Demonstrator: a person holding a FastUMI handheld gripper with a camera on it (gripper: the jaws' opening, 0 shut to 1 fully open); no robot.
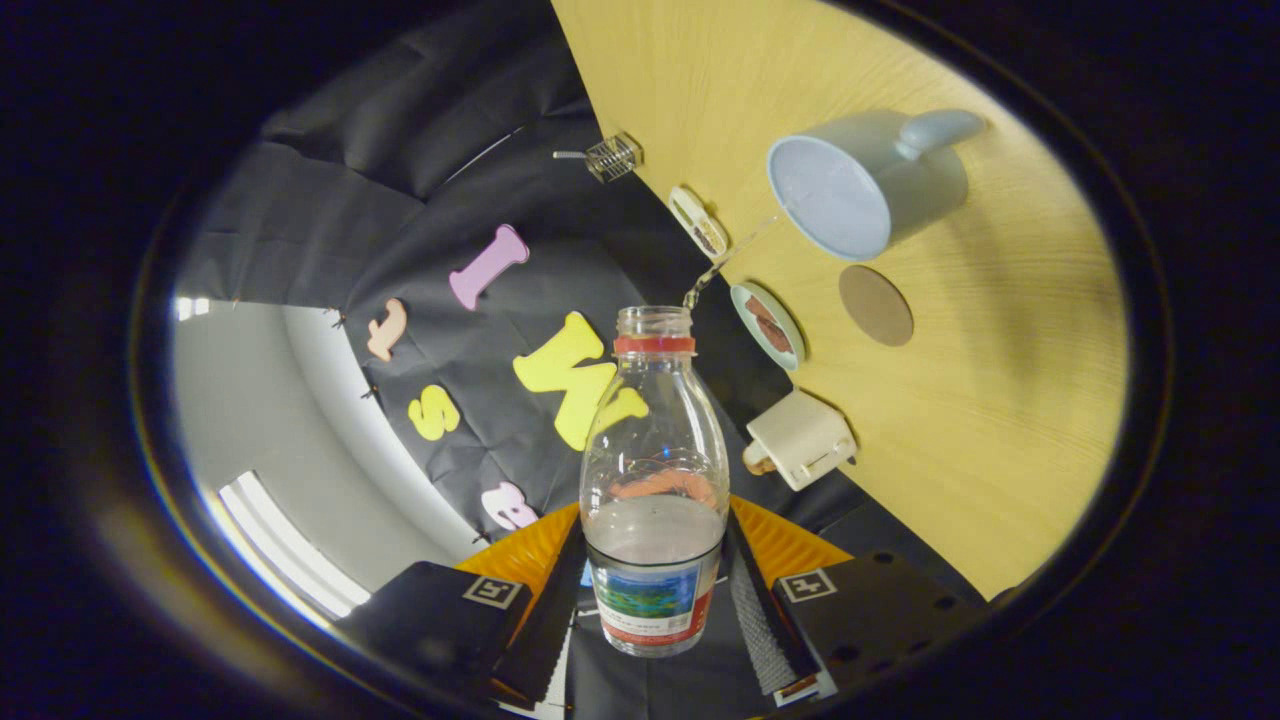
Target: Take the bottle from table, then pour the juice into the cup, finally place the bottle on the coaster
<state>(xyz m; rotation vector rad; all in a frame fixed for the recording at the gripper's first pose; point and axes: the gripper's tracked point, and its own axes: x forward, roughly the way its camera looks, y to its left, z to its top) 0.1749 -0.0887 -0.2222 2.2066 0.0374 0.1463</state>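
Hand-held gripper (655, 590) clamps both fingers on the uncapped bottle (655, 480), tipped sideways so a thin stream leaves its mouth toward the cup (850, 185). Coaster (876, 305) lies bare on the surface (1000, 400) beside the cup, awaiting the bottle.

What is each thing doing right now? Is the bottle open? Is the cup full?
bottle: uncapped, tilted toward the cup, partly full, clear liquid streaming from its mouth.
cup: standing on the table, catching the stream; how full, cannot tell.
coaster: bare, flat on the table beside the cup.
hand-held gripper: both fingers pressed on the bottle's lower body.
table: holding the cup and coaster.
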